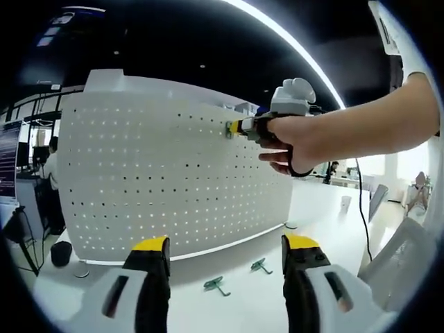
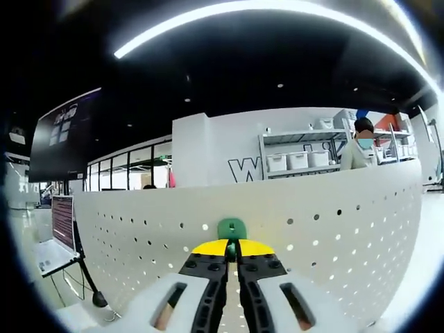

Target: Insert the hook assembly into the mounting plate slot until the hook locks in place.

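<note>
**Green hook held at the pegboard; two more lie on the worktop**

Left gripper view: the left tongs point(image 1: 225, 253) rise at 6 o'clock, released, yellow-tipped jaws well apart with nothing between them. Ahead stands a white perforated mounting plate point(image 1: 139, 173), upright on a white worktop point(image 1: 236, 305). Two spare green hooks point(image 1: 217, 284) point(image 1: 261, 265) lie on the worktop just in front of the plate's foot, between the jaws. At 1 o'clock a person's hand point(image 1: 305, 142) carries the right tongs point(image 1: 232, 129), whose tips meet the plate near its upper edge. A black cable point(image 1: 362, 208) hangs at 3 o'clock. Behind is a dark ceiling with a long light strip point(image 1: 291, 41), and someone seated at 9 o'clock.

Right gripper view: the right tongs point(image 2: 232, 248) are clenched on a green hook point(image 2: 232, 228), pressed against the plate point(image 2: 333, 222). A laptop point(image 2: 59, 229) on a stand sits at 8 o'clock; shelves with bins point(image 2: 295, 161) stand beyond at 2 o'clock.
</note>
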`<state>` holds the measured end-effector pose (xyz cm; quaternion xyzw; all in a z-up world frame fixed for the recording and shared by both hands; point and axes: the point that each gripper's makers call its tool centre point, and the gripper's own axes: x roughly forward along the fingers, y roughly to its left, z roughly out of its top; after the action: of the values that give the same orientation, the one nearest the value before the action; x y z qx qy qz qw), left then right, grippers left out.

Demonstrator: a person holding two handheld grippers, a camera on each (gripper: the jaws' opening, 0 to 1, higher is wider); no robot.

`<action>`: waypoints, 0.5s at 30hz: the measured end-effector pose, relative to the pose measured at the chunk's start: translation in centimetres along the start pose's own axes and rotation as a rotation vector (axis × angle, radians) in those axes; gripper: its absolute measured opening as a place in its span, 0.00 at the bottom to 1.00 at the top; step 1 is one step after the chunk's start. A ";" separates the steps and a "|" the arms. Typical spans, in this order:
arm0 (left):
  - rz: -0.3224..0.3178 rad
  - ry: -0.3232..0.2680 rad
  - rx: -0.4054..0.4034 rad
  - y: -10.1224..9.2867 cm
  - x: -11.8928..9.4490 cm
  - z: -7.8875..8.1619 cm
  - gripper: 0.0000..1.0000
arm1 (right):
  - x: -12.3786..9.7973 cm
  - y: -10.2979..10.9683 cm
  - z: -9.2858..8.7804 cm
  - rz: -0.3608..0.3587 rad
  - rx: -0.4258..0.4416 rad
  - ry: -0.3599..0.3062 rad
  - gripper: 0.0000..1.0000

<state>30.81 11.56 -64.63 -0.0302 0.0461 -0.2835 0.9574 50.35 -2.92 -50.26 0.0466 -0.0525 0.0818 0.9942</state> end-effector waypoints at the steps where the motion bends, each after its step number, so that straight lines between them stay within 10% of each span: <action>1: 0.000 0.001 0.000 0.0 0.0 0.0 0.67 | 0.0 0.0 0.0 -0.002 0.005 0.002 0.02; 15: -0.001 0.003 0.003 0.0 -0.1 -0.1 0.66 | 0.0 0.2 -0.3 -0.006 0.004 0.024 0.04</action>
<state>30.76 11.59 -64.70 -0.0282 0.0470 -0.2840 0.9573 50.31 -2.65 -50.52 0.0480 -0.0403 0.0793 0.9949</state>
